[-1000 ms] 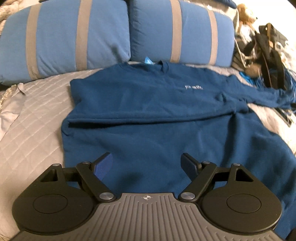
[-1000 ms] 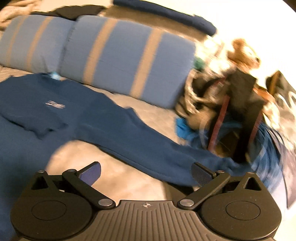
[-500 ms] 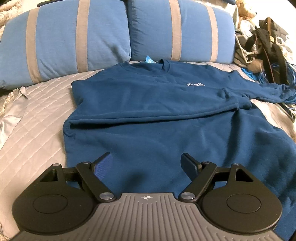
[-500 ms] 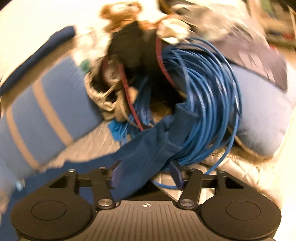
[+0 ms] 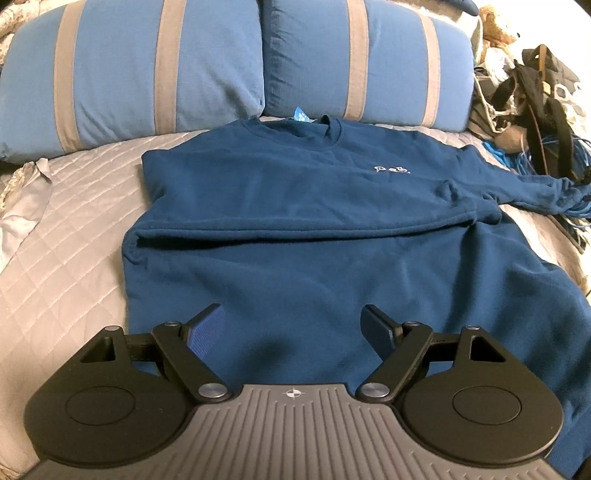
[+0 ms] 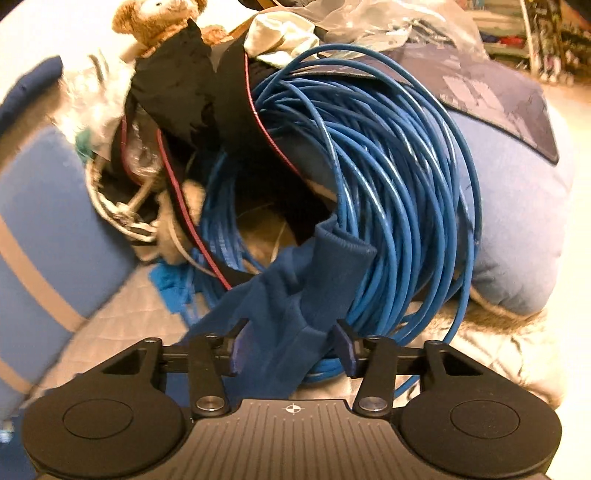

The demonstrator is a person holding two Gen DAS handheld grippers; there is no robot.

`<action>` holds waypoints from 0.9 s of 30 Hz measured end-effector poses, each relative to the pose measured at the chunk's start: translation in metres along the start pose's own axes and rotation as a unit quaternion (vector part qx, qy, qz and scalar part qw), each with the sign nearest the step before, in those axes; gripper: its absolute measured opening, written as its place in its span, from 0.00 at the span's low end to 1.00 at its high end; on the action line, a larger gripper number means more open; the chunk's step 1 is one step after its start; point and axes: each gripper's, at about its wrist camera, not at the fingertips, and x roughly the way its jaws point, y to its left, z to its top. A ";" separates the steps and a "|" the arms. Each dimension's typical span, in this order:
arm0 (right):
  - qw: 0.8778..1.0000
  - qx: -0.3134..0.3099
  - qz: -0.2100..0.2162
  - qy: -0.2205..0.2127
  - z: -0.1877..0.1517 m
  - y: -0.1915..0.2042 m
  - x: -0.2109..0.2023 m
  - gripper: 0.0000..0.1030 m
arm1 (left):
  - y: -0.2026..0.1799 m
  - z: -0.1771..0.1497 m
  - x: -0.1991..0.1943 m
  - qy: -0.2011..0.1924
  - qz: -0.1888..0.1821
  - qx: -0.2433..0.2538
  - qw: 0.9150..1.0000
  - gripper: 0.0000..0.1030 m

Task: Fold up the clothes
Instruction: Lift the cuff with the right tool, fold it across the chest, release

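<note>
A dark blue sweatshirt (image 5: 314,206) lies flat on the quilted bedspread (image 5: 66,240), collar toward the pillows, with one sleeve folded across the chest. My left gripper (image 5: 291,325) hovers open over the lower hem with nothing between its fingers. The other sleeve (image 5: 535,188) stretches to the right into the clutter. In the right wrist view the end of that sleeve (image 6: 295,295) runs up between the fingers of my right gripper (image 6: 290,347). Its jaws are closing around the cloth, and a small gap still shows at the right pad. The cuff rests against a coil of blue cable (image 6: 399,184).
Two blue pillows (image 5: 147,62) with tan stripes line the head of the bed. A pile of bags, straps, a teddy bear (image 6: 155,18) and the cable coil crowds the right side. A pale blue cushion (image 6: 517,221) lies behind the coil.
My right gripper swung right and rolled, from over the bedspread to the sleeve's end by the cable coil, and its jaws narrowed around the sleeve. The left gripper stayed put.
</note>
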 end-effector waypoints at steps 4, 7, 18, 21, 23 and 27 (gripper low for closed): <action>0.998 -0.023 -0.057 0.002 0.002 0.011 0.008 0.25 | -0.001 0.000 0.000 0.001 0.005 0.001 1.000 0.79; 0.997 -0.030 -0.068 0.004 0.000 0.008 0.009 0.22 | 0.000 -0.001 -0.001 -0.002 0.005 -0.004 1.000 0.79; 0.999 -0.015 -0.047 0.015 -0.021 -0.028 -0.010 0.16 | 0.007 -0.001 -0.003 -0.010 0.005 -0.024 1.000 0.79; 1.000 0.019 -0.016 0.014 -0.023 -0.038 -0.011 0.18 | 0.008 -0.001 -0.003 -0.008 0.001 -0.027 1.000 0.79; 0.999 0.040 0.005 0.012 -0.024 -0.044 -0.011 0.20 | 0.009 -0.001 -0.003 -0.008 -0.001 -0.030 1.000 0.79; 0.997 0.073 0.031 0.011 -0.024 -0.046 -0.010 0.28 | 0.010 -0.002 -0.003 -0.009 -0.002 -0.034 0.999 0.79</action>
